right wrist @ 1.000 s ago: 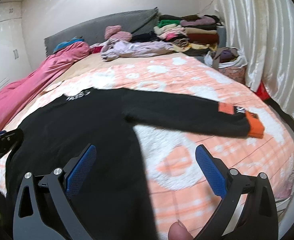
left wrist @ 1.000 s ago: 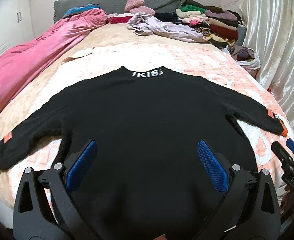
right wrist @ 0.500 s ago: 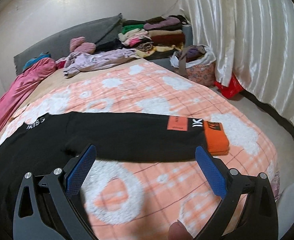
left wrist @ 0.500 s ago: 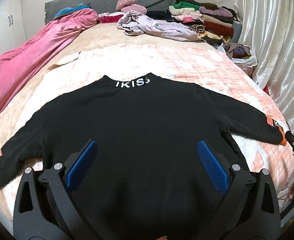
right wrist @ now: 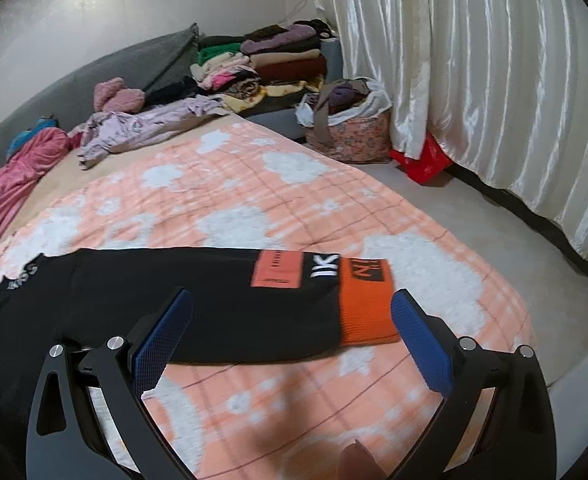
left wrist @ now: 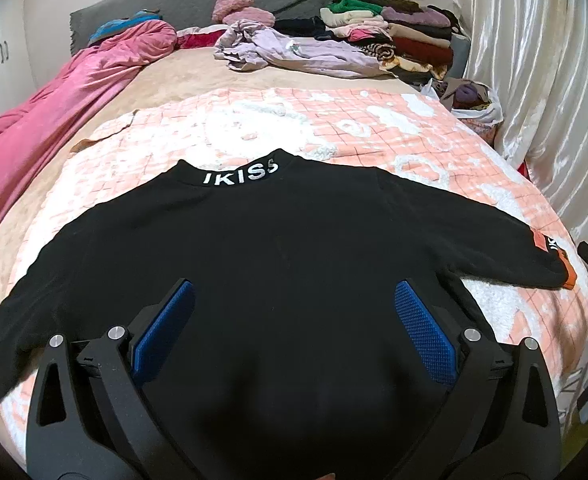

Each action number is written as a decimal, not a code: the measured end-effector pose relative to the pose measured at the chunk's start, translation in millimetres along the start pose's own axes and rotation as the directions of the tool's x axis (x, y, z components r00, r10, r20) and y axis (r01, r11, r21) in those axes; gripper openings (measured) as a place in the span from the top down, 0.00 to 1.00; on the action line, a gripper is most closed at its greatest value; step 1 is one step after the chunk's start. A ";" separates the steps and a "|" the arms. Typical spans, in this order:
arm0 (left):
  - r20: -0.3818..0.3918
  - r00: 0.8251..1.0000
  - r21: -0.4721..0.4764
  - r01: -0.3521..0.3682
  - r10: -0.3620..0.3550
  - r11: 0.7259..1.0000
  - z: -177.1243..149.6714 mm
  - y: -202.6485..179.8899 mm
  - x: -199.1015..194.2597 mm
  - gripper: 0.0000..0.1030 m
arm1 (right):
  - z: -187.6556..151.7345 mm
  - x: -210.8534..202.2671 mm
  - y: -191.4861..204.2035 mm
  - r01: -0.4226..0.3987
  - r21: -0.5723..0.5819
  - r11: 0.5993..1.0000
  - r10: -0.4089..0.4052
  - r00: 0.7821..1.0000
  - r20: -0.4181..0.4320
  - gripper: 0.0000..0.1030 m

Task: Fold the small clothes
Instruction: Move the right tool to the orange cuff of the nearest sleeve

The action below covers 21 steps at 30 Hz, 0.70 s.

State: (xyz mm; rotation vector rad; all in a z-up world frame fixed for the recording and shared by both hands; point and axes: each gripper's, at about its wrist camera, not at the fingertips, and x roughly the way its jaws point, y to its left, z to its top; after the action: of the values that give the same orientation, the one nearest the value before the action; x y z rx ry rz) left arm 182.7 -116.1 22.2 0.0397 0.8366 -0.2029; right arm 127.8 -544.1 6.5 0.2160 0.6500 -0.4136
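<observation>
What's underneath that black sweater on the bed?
The black sweater lies flat on a peach-and-white blanket, which shows all around it. Whatever lies directly beneath the sweater is covered.

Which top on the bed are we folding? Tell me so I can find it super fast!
Look at the big bed with the peach-and-white blanket. Flat on it, sleeves stretched out both ways, lies the black sweater. It is the only spread-out one, with white letters on its collar and an orange cuff, unlike the crumpled lilac garment and the folded pile by the headboard.

orange-cuffed sleeve point(right wrist: 229, 304) between parted jaws
</observation>
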 end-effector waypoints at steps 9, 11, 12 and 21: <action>-0.042 0.999 0.023 -0.004 0.005 1.000 7.2 -1.7 33.4 0.09 | 3.9 34.3 -29.1 0.061 0.041 0.997 -0.058 0.996 -0.070 0.04; -0.051 0.999 0.020 -0.006 0.007 1.000 9.4 -1.7 40.7 0.09 | 3.7 40.4 -34.1 0.053 0.048 0.997 -0.049 0.995 -0.087 0.04; -0.053 0.999 0.021 -0.008 0.010 1.000 9.9 -1.5 43.0 0.09 | 3.4 45.1 -38.0 0.039 0.061 0.997 -0.033 0.994 -0.106 0.04; -0.044 0.998 0.044 -0.051 0.053 0.998 15.8 -0.8 62.8 0.09 | 5.8 61.5 -64.0 0.040 0.108 0.993 -0.024 0.989 -0.145 0.06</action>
State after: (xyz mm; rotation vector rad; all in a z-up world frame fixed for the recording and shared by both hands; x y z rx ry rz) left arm 235.1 -129.0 -13.7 0.1062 0.8749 -0.1714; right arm 147.2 -622.0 -31.8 0.3431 0.7733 -0.4685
